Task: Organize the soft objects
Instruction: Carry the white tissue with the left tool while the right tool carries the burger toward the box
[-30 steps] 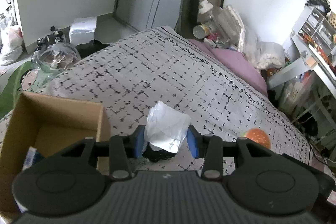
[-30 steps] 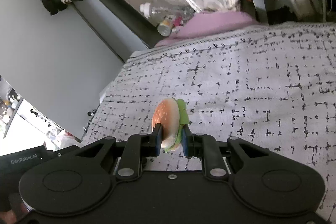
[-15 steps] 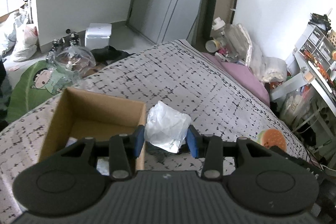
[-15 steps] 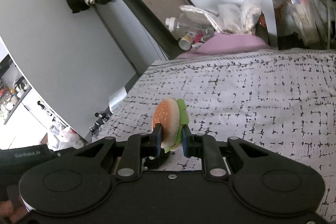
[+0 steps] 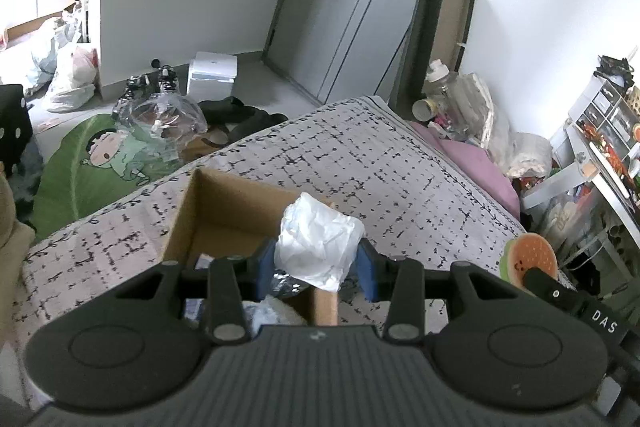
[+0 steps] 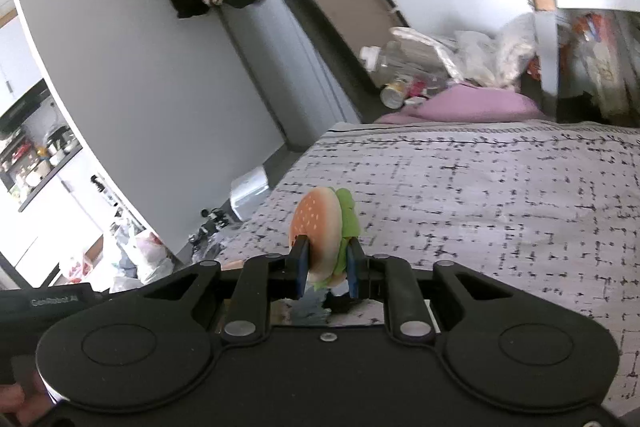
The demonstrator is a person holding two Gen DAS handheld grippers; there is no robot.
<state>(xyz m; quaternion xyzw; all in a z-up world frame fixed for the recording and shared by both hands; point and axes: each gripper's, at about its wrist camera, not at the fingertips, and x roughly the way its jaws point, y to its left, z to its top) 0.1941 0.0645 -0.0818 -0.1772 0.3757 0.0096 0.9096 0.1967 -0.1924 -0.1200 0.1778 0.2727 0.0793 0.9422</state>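
The left gripper (image 5: 316, 269) is clamped on a crumpled white bag (image 5: 318, 247) above the open cardboard box (image 5: 192, 211), seen only in the left view. The right gripper (image 6: 324, 269) pinches a plush burger (image 6: 322, 227) over the patterned bedspread (image 6: 480, 195); beyond lies a pink pillow (image 6: 468, 105).
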